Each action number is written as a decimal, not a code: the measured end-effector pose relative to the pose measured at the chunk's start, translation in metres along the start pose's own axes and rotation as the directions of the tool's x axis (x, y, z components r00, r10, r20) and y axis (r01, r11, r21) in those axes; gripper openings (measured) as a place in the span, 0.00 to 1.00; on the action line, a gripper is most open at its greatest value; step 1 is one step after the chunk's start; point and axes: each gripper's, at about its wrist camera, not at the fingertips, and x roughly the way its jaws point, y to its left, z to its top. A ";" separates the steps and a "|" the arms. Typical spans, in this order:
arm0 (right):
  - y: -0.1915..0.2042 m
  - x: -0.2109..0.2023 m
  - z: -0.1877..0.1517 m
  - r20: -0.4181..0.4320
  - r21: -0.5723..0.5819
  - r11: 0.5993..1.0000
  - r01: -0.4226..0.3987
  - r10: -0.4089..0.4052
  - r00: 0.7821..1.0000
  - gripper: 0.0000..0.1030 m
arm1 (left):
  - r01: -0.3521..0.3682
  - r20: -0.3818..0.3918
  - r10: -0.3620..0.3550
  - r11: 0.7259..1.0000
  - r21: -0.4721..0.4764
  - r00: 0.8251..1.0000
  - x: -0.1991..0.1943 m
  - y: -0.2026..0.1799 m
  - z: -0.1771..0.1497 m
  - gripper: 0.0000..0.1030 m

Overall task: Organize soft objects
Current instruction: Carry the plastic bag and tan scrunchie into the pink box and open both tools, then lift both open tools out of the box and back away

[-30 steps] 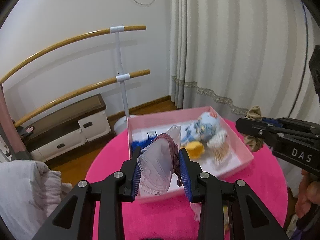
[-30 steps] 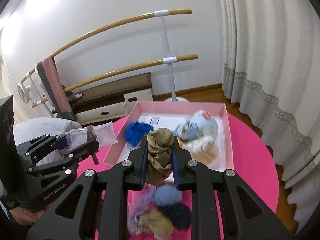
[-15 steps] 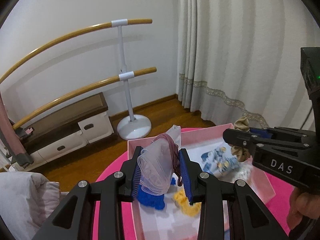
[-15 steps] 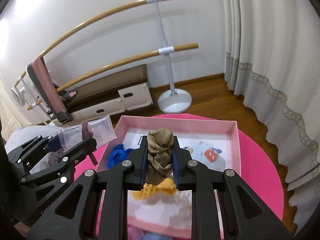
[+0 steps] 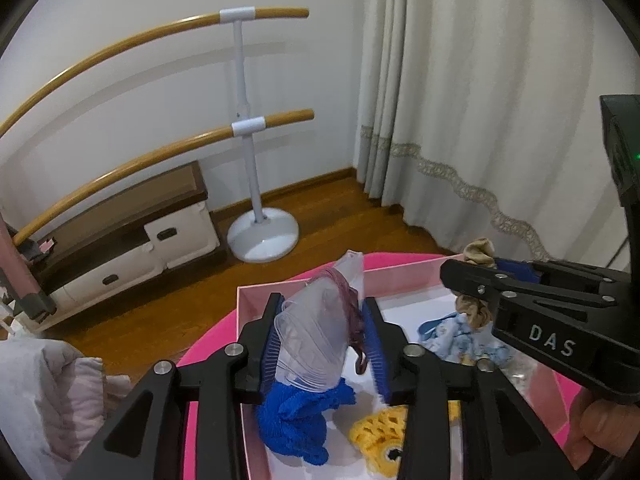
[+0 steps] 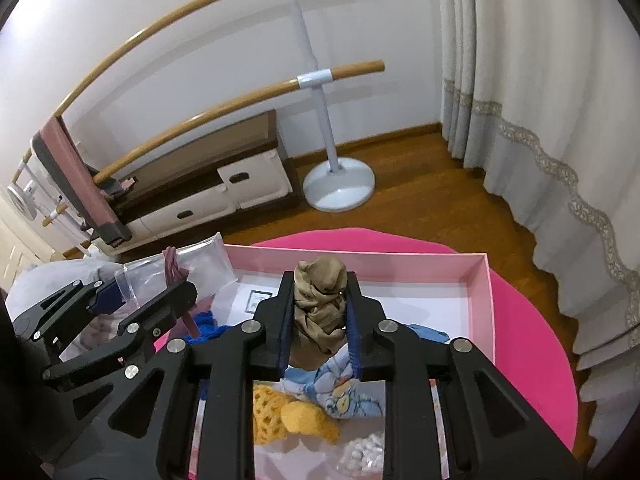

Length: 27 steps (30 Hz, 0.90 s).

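Note:
A pink box (image 5: 400, 276) stands on a round pink table (image 6: 532, 340). Inside lie a blue knitted piece (image 5: 296, 420), a yellow crochet piece (image 5: 380, 436) and a light blue printed cloth (image 5: 460, 336). My left gripper (image 5: 322, 320) hovers over the box's left part with a clear pouch with a maroon band (image 5: 316, 332) between its pads; its jaws are opening. My right gripper (image 6: 320, 300) hangs over the box's middle with a brown scrunched cloth (image 6: 320, 308) between its pads, jaws also opening. In the right wrist view, the left gripper (image 6: 176, 292) sits at the left.
Beyond the table is wood floor with a white barre stand (image 5: 256, 152) and a low drawer cabinet (image 5: 120, 240) against the wall. A pale curtain (image 5: 480, 120) hangs at the right. Grey-pink bedding (image 5: 48, 400) lies left of the table. A person's hand (image 5: 600, 440) holds the right gripper.
Both grippers have travelled forward from the table's near side to above the inside of the pink box, carrying the pouch and the brown cloth. Their jaws stand slightly wider.

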 end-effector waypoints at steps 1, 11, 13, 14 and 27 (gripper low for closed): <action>-0.001 0.003 0.000 -0.006 0.005 1.000 0.005 -0.005 1.000 0.30 | 0.005 -0.012 -0.005 1.000 0.000 1.000 0.007 0.000 0.003 0.39; -0.024 -0.016 -0.014 0.051 0.085 0.996 -0.009 0.005 0.999 1.00 | -0.067 0.056 0.066 0.998 0.018 0.996 0.001 -0.006 0.003 0.95; -0.024 -0.025 -0.019 0.061 0.091 0.996 0.008 -0.014 0.998 1.00 | -0.076 0.070 0.075 0.997 0.017 0.995 -0.006 -0.008 0.002 0.97; -0.024 -0.031 -0.021 0.071 0.093 0.996 0.013 -0.019 0.997 1.00 | -0.081 0.078 0.080 0.997 0.018 0.994 -0.011 -0.009 0.001 0.97; 0.003 -0.119 -0.078 0.209 0.069 0.994 0.079 -0.092 0.974 1.00 | -0.186 0.203 0.180 0.983 0.008 0.963 -0.111 -0.052 -0.084 1.00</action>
